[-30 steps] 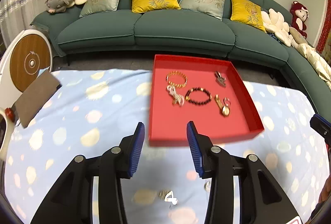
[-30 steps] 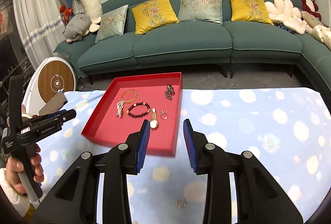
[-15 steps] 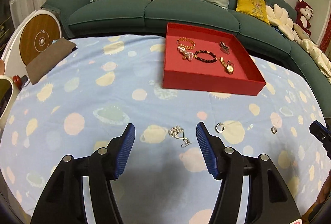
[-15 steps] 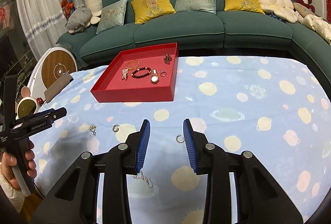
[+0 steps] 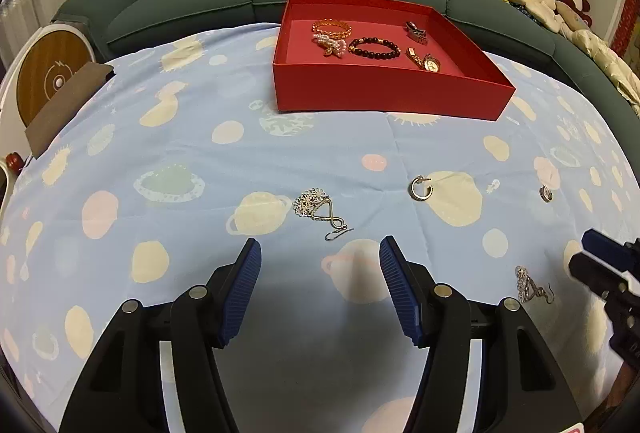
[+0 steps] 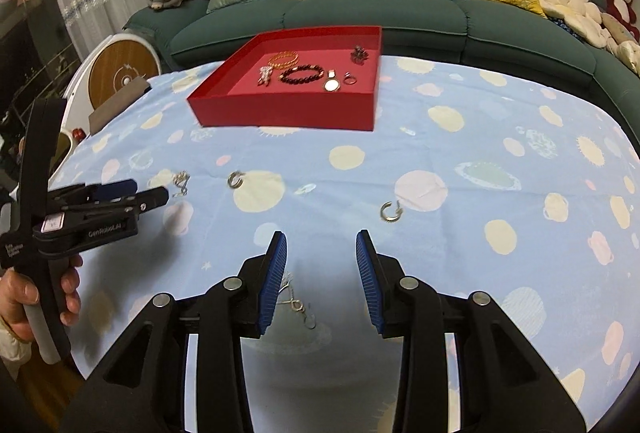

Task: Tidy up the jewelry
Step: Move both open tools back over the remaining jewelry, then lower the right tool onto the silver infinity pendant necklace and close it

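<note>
A red tray [image 5: 384,93] [image 6: 280,113] at the far side of the table holds bracelets, a watch [image 5: 428,63] and a clip. On the blue cloth lie a dangle earring [image 5: 318,211] [image 6: 181,181], a hoop earring [image 5: 420,188] [image 6: 236,179], a second hoop [image 6: 390,211] [image 5: 546,193] and another dangle earring [image 5: 530,285] [image 6: 294,299]. My left gripper [image 5: 320,287] is open just short of the first dangle earring. My right gripper [image 6: 321,273] is open above the second dangle earring, which lies by its left finger.
A green sofa [image 6: 380,5] with cushions runs behind the table. A brown pad [image 5: 64,109] lies at the table's left edge beside a round white and wood object [image 5: 48,77]. The left gripper and the hand holding it show in the right wrist view [image 6: 80,217].
Both grippers have pulled back from the tray toward the near side of the table and lowered. The loose earrings have come into view. Both jaws have opened wider.
</note>
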Tool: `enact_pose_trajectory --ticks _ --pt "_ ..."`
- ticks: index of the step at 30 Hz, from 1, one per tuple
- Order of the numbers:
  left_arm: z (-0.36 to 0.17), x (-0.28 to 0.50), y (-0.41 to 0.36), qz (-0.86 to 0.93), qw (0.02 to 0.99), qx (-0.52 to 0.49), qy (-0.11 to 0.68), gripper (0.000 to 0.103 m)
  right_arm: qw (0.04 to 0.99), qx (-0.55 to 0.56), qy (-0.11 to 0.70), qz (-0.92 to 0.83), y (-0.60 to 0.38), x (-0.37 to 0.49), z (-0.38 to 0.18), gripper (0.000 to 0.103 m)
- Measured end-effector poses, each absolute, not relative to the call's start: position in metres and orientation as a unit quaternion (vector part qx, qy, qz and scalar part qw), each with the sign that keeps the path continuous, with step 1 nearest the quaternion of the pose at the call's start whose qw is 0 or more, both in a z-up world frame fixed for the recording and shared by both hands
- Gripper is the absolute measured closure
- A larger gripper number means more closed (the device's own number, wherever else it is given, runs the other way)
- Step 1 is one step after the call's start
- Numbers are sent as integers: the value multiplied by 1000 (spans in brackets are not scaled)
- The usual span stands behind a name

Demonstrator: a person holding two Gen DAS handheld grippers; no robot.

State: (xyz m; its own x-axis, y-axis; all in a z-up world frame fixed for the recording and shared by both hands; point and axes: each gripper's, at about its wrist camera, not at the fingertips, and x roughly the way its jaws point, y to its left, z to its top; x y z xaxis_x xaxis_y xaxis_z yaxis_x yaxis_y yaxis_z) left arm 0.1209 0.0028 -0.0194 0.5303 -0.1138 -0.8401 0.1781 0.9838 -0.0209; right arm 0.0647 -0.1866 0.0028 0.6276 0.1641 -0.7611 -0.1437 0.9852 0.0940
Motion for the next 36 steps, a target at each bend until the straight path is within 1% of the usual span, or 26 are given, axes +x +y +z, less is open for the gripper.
enact_pose_trajectory --ticks 6,13,25,27,32,34,36 --pt "-31 121 8 -82 867 30 490 42 885 -10 453 105 -171 57 -21 68" --pt "-37 117 16 -80 865 23 495 42 878 -14 467 107 -170 55 -35 68" --pt "-37 124 19 -78 864 6 497 42 882 -42 457 105 -161 60 -40 69" --pt "-37 124 20 -78 864 4 497 42 883 -50 454 105 -159 59 -40 71" --pt "-37 125 20 -77 864 1 497 42 882 -46 457 110 -161 61 -40 91" --pt "-37 125 20 -77 864 1 497 42 881 -44 457 113 -161 61 -40 95" --pt "-37 125 19 -78 864 1 497 42 881 -45 457 114 -160 60 -40 95"
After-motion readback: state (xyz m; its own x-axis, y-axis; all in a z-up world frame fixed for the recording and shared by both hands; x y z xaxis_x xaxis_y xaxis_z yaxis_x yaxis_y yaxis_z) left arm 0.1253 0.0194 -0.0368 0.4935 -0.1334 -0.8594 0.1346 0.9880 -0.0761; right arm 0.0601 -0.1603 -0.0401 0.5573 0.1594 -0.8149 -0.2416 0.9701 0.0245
